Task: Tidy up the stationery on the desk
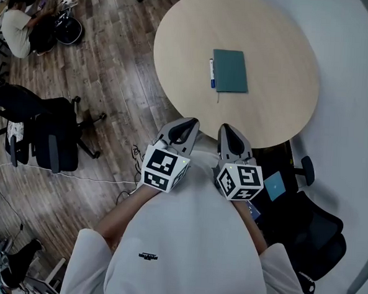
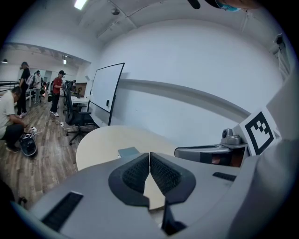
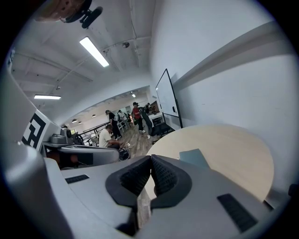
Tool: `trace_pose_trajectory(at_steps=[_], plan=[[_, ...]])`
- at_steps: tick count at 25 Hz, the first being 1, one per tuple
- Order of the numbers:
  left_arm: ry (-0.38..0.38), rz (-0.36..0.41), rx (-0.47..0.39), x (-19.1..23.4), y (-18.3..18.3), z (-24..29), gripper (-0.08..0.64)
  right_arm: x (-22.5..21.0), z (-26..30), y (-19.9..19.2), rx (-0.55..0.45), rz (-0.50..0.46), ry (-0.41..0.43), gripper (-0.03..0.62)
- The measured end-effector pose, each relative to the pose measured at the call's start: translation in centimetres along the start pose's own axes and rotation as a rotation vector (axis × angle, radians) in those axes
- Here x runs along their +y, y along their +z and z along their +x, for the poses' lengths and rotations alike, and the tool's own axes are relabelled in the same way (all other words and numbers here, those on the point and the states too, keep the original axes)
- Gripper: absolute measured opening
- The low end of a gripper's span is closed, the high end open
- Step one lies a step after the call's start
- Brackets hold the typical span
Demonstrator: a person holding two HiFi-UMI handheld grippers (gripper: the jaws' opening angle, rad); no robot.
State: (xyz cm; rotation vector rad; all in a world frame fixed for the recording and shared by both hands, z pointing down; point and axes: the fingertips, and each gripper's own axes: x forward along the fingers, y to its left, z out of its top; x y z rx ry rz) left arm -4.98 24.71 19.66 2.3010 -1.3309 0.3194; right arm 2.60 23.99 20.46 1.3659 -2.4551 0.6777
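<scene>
head view: above the person, steeply down, well above table [image 1: 271, 43] | left gripper view: low, close behind left gripper [image 2: 149, 155] jaws, faces across table to wall [image 2: 187, 84] | right gripper view: same, behind right gripper [image 3: 151, 158] | shared: table, notebook [image 1: 230, 70] in all three; whiteboard [image 2: 105, 88] in both gripper views

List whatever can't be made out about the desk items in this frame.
- Pen: too small in the head view to tell whether it is capped or to read its print.
- Teal notebook: its near edge is covered by the right gripper in the right gripper view, and by the left gripper in the left gripper view.
- Blue object below the table: too small and dim in the head view to identify.
</scene>
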Motion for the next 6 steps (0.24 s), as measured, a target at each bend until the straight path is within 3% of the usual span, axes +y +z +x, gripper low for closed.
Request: trace_pose_trajectory(at_steps=[6], plan=[[0.006,-0.031,-0.003,1.3,-0.6,-0.5,0.025,0.6,0.2,-0.5,-0.003,0.010,-0.005,0.034]])
